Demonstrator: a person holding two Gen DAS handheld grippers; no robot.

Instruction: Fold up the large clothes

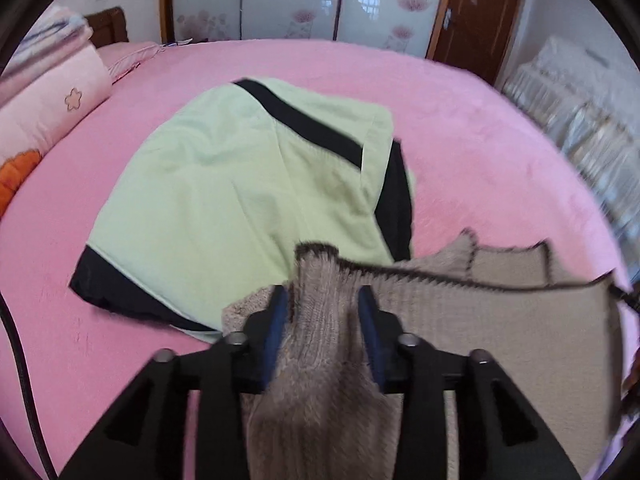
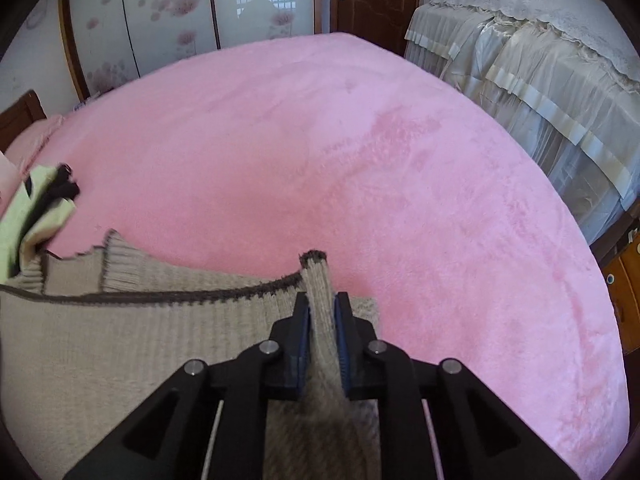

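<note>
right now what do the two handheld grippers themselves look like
The left gripper and the right gripper look the same: matte black plastic frames with angular triangular cut-outs, round silver bolt heads at the joints, and blue pads lining the inner faces of the fingers. A black cable runs past the left one. No hands or sleeves show.

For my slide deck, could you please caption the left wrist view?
Left gripper holding the beige knit sweater by its dark-trimmed hem beside a green-and-black garment on the pink bed.
</note>
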